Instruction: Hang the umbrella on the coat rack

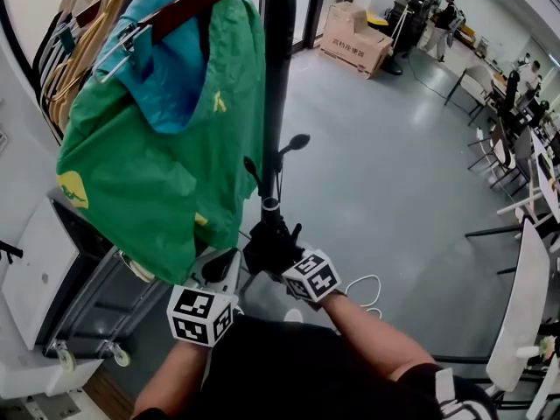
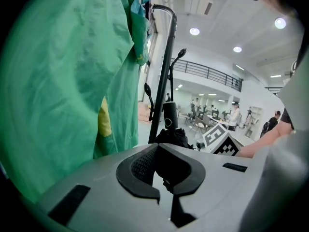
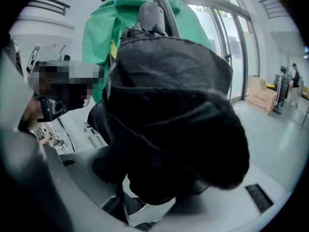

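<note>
The folded black umbrella [image 1: 269,245] stands handle-up just in front of the coat rack's black pole [image 1: 278,68]. My right gripper [image 1: 278,256] is shut on its bunched fabric; in the right gripper view the umbrella [image 3: 169,110] fills the space between the wide-set jaws, its handle [image 3: 152,14] pointing up along the pole. Two curved hooks [image 1: 296,141] stick out of the pole just above the handle. My left gripper [image 1: 226,265] hangs to the left, shut and holding nothing. Its own view looks at the umbrella [image 2: 171,132], the pole [image 2: 164,76] and a hook [image 2: 180,54].
A green jacket [image 1: 153,147] hangs on a hanger at the left of the pole, close to my left gripper. Behind it are more hangers [image 1: 83,33] and a wheeled rack [image 1: 96,313]. Cardboard boxes [image 1: 357,38], chairs and people stand farther off.
</note>
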`<state>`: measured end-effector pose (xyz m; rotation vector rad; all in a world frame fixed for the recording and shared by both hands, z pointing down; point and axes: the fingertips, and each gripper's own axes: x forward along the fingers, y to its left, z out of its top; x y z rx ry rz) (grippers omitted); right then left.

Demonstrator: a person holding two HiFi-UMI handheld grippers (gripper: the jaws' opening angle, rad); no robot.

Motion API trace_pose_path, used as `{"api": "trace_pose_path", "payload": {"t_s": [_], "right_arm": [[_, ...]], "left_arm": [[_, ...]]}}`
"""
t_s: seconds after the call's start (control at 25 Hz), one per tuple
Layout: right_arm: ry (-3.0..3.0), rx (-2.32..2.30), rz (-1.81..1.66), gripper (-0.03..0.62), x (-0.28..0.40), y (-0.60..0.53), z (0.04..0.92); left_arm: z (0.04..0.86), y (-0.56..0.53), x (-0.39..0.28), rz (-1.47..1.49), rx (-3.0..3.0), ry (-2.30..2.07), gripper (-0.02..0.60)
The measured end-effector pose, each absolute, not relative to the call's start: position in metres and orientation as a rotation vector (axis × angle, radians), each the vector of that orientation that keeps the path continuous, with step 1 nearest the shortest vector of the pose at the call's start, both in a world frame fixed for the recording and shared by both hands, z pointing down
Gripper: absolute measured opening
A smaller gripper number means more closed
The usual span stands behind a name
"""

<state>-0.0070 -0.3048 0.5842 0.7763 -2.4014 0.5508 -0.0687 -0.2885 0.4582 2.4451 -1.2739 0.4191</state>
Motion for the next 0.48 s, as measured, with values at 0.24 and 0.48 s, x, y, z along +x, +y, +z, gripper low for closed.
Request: {"api": "trace_pose_path", "payload": {"t_s": [0.24, 0.48], "right_arm": [[-2.382, 0.857, 0.576, 0.265, -0.002, -0.322, 0.59], [-2.394, 0.825, 0.617, 0.282, 0.003, -0.315, 0.585]], "left_arm": [[0.458, -0.288, -0.071, 0.414, 2.437, -1.285, 0.015], [0.459, -0.289, -0.07, 0.412, 2.427, -1.301, 0.015]]}}
